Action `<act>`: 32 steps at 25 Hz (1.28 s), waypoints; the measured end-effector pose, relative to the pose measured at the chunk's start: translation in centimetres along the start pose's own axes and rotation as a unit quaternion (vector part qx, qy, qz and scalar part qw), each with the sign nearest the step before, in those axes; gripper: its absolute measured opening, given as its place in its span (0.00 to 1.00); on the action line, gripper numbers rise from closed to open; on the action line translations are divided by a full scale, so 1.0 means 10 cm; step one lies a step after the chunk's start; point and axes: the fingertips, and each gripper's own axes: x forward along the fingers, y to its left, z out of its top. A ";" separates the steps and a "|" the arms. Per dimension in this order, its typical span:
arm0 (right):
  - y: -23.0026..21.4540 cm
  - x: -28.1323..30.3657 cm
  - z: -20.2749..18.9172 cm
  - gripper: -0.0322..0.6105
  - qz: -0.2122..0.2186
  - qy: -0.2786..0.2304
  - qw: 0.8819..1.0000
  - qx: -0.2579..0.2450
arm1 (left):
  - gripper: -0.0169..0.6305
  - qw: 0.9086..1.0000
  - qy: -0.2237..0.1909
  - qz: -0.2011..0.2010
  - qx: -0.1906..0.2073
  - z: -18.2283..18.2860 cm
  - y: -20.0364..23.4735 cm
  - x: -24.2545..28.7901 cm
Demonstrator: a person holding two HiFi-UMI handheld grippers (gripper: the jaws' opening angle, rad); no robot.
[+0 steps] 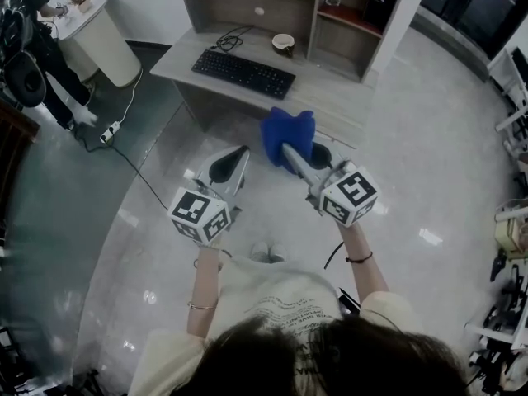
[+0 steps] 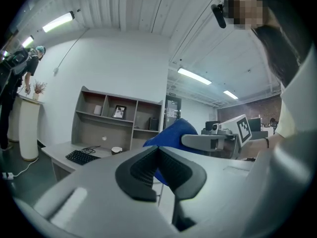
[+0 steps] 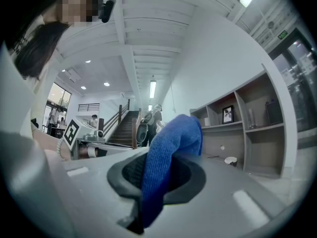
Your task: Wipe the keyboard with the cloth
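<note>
Grey desk point(image 1: 330, 97): black keyboard point(image 1: 243, 73) left-centre, small bowl point(image 1: 283, 43) behind, cable point(image 1: 231, 38) coiled beside.

The shelf point(image 1: 247, 7) behind the keyboard point(image 1: 243, 73) is cut off at the top. The cup point(image 1: 283, 43) beside the keyboard is too small to see inside. The cloth point(image 1: 288, 134) hides the right claw point(image 1: 290, 150) tips.

Glossy pale floor point(image 1: 429, 163), grey shelved desk point(image 1: 330, 89)

No legible text (shirt print point(image 1: 276, 308) too small)
</note>
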 end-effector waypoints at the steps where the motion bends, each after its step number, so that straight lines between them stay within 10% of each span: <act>1: -0.02 -0.02 -0.01 0.14 -0.001 0.001 1.000 0.001 | 0.01 1.000 0.000 0.003 0.000 0.00 -0.01 0.01; 32: -0.55 0.32 -0.12 0.14 -0.008 0.015 1.000 0.012 | 0.01 0.999 0.014 0.024 -0.023 -0.13 0.39 0.34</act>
